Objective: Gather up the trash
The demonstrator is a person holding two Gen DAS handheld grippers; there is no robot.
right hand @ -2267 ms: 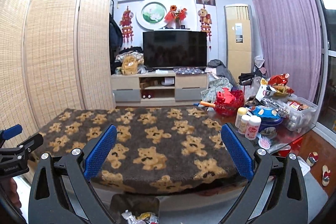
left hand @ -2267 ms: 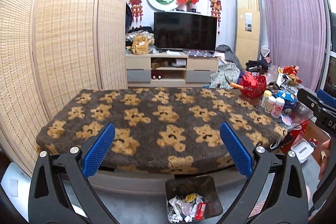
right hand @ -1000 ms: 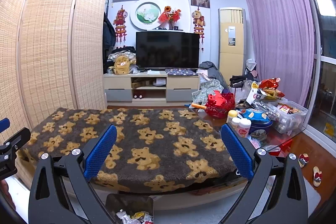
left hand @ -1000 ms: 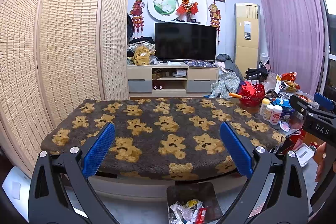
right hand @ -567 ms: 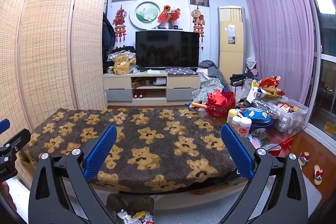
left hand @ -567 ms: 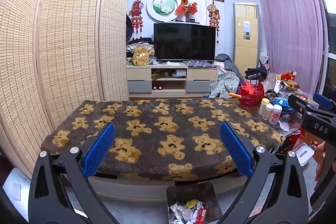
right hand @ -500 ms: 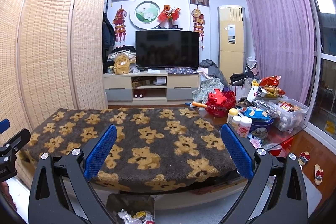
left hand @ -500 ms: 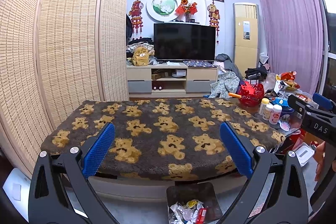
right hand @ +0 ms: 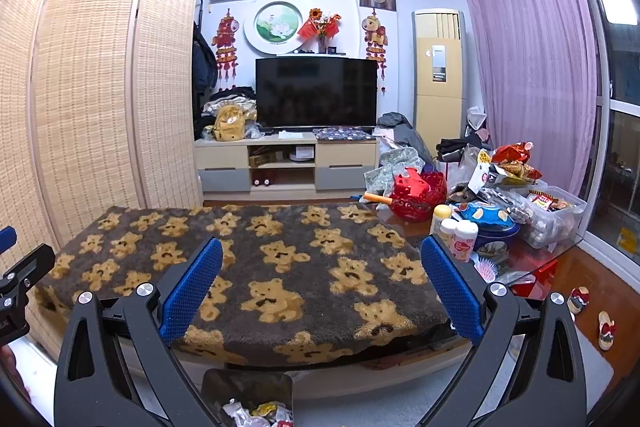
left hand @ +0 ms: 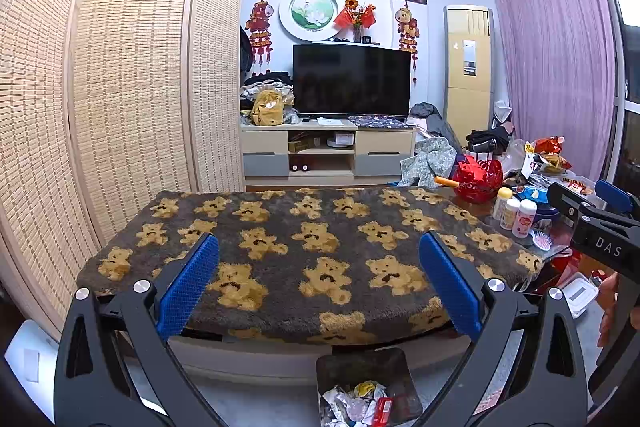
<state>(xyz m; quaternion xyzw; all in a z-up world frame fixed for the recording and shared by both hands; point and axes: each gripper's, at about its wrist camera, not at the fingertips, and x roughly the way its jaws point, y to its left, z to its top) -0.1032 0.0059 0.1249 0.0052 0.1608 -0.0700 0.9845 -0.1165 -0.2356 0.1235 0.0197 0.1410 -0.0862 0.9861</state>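
Note:
A dark trash bin (left hand: 366, 385) with crumpled wrappers inside stands on the floor below the table's front edge; it also shows in the right wrist view (right hand: 248, 401). The table carries a brown teddy-bear blanket (left hand: 304, 247), with no loose trash seen on it. My left gripper (left hand: 318, 283) is open and empty, held in front of the table above the bin. My right gripper (right hand: 320, 287) is open and empty, at the same height. The right gripper's body shows at the right edge of the left wrist view (left hand: 596, 231).
Bottles (right hand: 456, 231), a red basket (right hand: 420, 193), snack bags and a plastic box (right hand: 556, 211) crowd the table's right end. A bamboo folding screen (left hand: 120, 115) stands at the left. A TV stand (left hand: 320, 153) is behind. Slippers (right hand: 604, 323) lie on the floor.
Both grippers have pulled back and risen slightly from the table. Both have stayed open and empty over the last second.

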